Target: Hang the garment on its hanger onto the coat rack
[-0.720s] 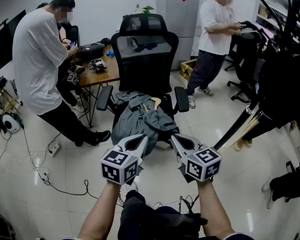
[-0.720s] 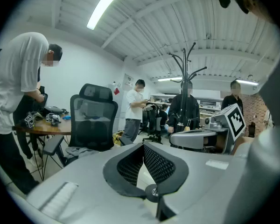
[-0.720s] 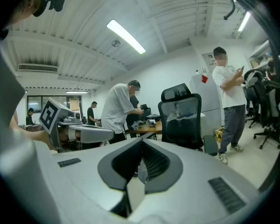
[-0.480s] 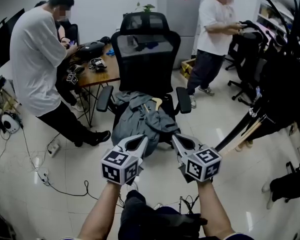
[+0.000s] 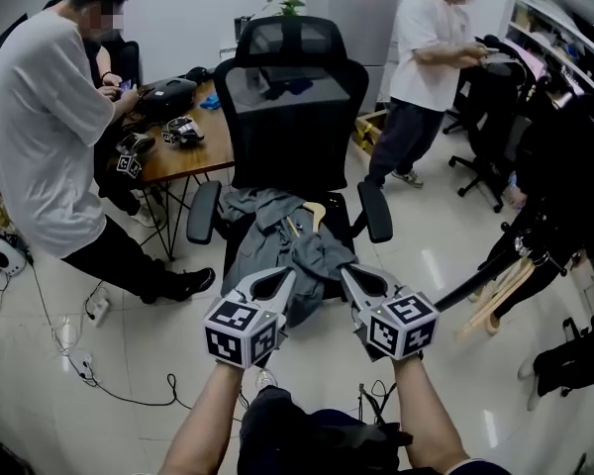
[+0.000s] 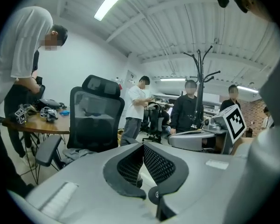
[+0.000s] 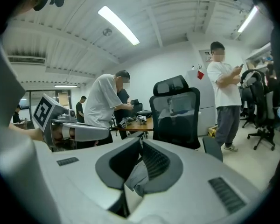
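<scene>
Grey left hand-held gripper (image 5: 282, 275), right hand-held gripper (image 5: 348, 273); black-white marker cubes (image 5: 240, 332).

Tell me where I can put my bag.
On the bare floor between the chair and the coat rack. The chair seat is filled by the garment, the desk is cluttered, and cables cross the floor at left.

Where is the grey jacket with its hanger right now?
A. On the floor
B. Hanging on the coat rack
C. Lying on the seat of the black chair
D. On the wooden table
C: the grey jacket lies crumpled on the seat of the black chair, with its wooden hanger poking out near the backrest.
</scene>
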Motion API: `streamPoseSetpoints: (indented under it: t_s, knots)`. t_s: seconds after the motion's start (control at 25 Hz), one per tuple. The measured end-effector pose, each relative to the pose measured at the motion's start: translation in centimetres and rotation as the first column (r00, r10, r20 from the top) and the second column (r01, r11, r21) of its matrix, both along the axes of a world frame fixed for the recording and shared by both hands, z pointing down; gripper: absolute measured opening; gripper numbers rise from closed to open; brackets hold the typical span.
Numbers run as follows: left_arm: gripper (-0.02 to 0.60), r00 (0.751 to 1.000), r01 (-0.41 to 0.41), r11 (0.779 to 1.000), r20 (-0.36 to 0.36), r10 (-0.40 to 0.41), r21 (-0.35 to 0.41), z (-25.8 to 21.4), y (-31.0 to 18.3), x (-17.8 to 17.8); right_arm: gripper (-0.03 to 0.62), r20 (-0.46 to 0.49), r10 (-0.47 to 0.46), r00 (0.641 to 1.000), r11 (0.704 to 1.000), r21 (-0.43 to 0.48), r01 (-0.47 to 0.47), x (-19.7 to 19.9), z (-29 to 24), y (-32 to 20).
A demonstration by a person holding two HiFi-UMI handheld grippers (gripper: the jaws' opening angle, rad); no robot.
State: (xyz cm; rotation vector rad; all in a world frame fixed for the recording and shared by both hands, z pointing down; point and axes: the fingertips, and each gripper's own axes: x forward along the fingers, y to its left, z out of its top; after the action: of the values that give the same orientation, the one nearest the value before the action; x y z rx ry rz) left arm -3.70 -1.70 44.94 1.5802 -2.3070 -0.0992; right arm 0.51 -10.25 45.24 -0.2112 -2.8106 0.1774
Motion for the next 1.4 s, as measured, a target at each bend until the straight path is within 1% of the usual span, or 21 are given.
streamPoseSetpoints:
  t_s: [0.24,0.36,0.4,0.44,0.6,0.84,0.96,1.16,1.24,1.28,1.4]
  knots:
    - [-0.012,0.996,-0.078,0.997,-0.044,0.078,-0.006,1.0,-0.7,-6.1,0.039,-0.032,0.093,0.995,0.996,-0.015,-0.093,-6.7,0.8,-0.8]
    - [-0.012,0.992,-0.119,0.993,-0.046,0.117,-0.023,1.8,-1.2,-8.8,0.047,-0.038,0.139,0.99,0.989,-0.04,-0.14,-9.6,1.5,-1.5]
    - [-0.012,0.991,-0.128,0.991,-0.049,0.126,-0.03,2.3,-1.4,-9.6,0.126,-0.046,0.15,0.988,0.987,-0.052,-0.152,-10.3,2.0,-1.9]
    - [-0.012,0.989,-0.136,0.99,-0.054,0.134,-0.036,2.8,-1.7,-10.4,0.174,-0.058,0.161,0.985,0.985,-0.061,-0.164,-11.1,2.7,-2.3]
    - [-0.012,0.986,-0.156,0.985,-0.07,0.151,-0.073,5.3,-3.2,-13.3,0.175,-0.129,0.186,0.974,0.979,-0.064,-0.196,-13.7,6.2,-4.5]
    - [-0.012,0.989,-0.137,0.981,-0.073,0.128,-0.139,9.7,-7.3,-18.5,0.175,-0.266,0.186,0.946,0.974,-0.075,-0.213,-18.1,14.5,-9.0]
    - [-0.014,0.988,-0.121,0.978,-0.111,0.103,-0.171,12.9,-9.1,-20.5,0.163,-0.348,0.17,0.922,0.972,-0.097,-0.215,-20.3,19.6,-11.0]
    - [-0.013,0.982,-0.123,0.956,-0.172,0.079,-0.265,17.7,-11.2,-22.8,0.152,-0.487,0.13,0.864,0.961,-0.154,-0.231,-23.2,28.1,-13.3]
    - [-0.012,0.978,-0.13,0.953,-0.192,0.078,-0.274,19.1,-11.9,-23.3,0.16,-0.53,0.128,0.838,0.954,-0.166,-0.251,-23.9,31.1,-14.1]
    - [-0.012,0.977,-0.135,0.951,-0.199,0.081,-0.277,19.8,-12.3,-23.5,0.175,-0.548,0.135,0.826,0.948,-0.171,-0.268,-24.3,32.5,-14.6]
    - [-0.012,0.969,-0.157,0.946,-0.229,0.092,-0.285,21.9,-13.0,-24.3,0.175,-0.61,0.155,0.777,0.93,-0.176,-0.323,-24.8,36.7,-15.4]
